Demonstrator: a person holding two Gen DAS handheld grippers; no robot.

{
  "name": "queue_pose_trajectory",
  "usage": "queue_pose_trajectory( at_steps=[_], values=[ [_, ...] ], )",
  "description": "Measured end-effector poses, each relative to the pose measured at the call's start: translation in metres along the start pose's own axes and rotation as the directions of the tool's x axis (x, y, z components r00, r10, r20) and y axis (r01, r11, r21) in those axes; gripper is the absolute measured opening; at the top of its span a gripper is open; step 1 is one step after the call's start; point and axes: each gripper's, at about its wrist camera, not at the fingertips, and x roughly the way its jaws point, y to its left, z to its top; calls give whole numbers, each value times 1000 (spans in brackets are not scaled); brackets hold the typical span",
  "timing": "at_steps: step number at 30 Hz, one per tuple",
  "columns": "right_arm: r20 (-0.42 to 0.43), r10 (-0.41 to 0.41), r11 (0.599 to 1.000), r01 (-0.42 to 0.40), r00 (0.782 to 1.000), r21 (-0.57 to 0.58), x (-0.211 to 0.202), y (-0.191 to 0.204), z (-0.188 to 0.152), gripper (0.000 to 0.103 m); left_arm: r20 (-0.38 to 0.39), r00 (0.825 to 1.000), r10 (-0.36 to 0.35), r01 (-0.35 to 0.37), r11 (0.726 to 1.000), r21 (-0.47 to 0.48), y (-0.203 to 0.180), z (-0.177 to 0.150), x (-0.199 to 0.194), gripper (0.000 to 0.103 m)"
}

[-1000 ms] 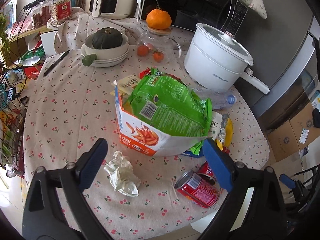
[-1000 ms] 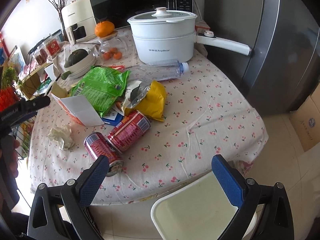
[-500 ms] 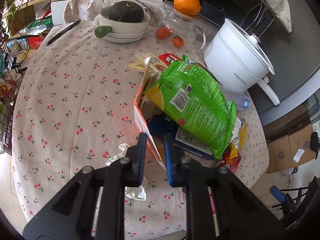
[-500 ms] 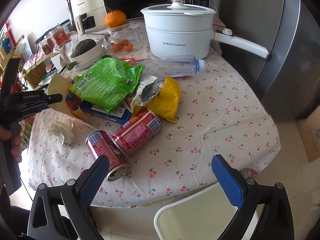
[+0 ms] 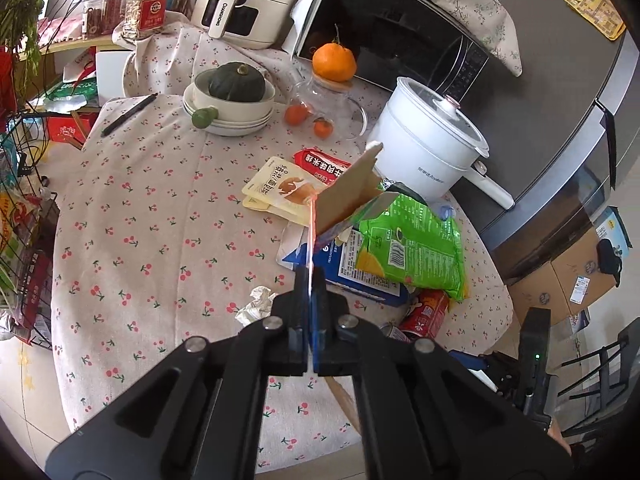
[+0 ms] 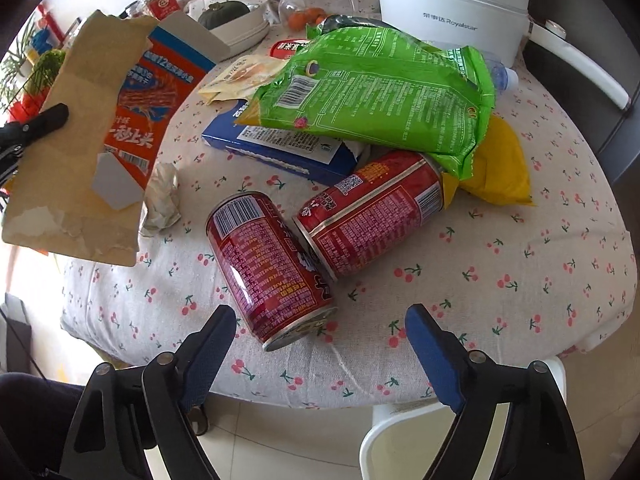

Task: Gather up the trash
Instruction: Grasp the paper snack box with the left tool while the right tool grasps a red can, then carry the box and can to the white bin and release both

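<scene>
My left gripper (image 5: 310, 280) is shut on a flattened orange-and-brown cardboard box (image 5: 348, 192), holding it in the air above the table; it also shows in the right wrist view (image 6: 100, 132). My right gripper (image 6: 316, 328) is open and empty, just in front of two red cans (image 6: 272, 264) (image 6: 372, 208) lying on the table. A green snack bag (image 6: 380, 88) lies over a blue box (image 6: 280, 148) and a yellow bag (image 6: 500, 164). A crumpled tissue (image 6: 162, 196) lies left of the cans.
A white electric pot (image 5: 432, 148), a clear plastic bottle (image 6: 500, 76), bowls with a squash (image 5: 232, 96), a glass jar with an orange (image 5: 332, 76) and two flat snack packets (image 5: 284, 192) sit further back. A white bin (image 6: 400, 444) stands below the table edge.
My left gripper has lifted the cardboard box off the trash pile and drawn back. My right gripper has moved in low towards the two red cans.
</scene>
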Motion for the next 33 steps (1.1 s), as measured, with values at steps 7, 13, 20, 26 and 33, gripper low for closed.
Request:
queue_pose_trajectory(
  at_steps=[7,13,20,26,33],
  values=[
    [-10,116,993,-116,993,38,20,5,4,55,14,1000,-9,9,1000,-21,16,-4,-11,1],
    [48,139,989,-141,989,45,7,17,7,50,11,1000,-11,11,1000,-16,23,-12,-17,1],
    [151,155,987,-158,976,14,-34,21,3,48,7,1000,-12,12,1000,19,23,-17,-23,1],
    [91,-9,999,13,996,-39,-22,29,-3,48,-8,1000,-3,3,1000,24,21,-20,-20,1],
    [130,22,999,-15,991,-51,-36,39,0,48,16,999,-48,48,998,31,16,-18,-28,1]
  ],
)
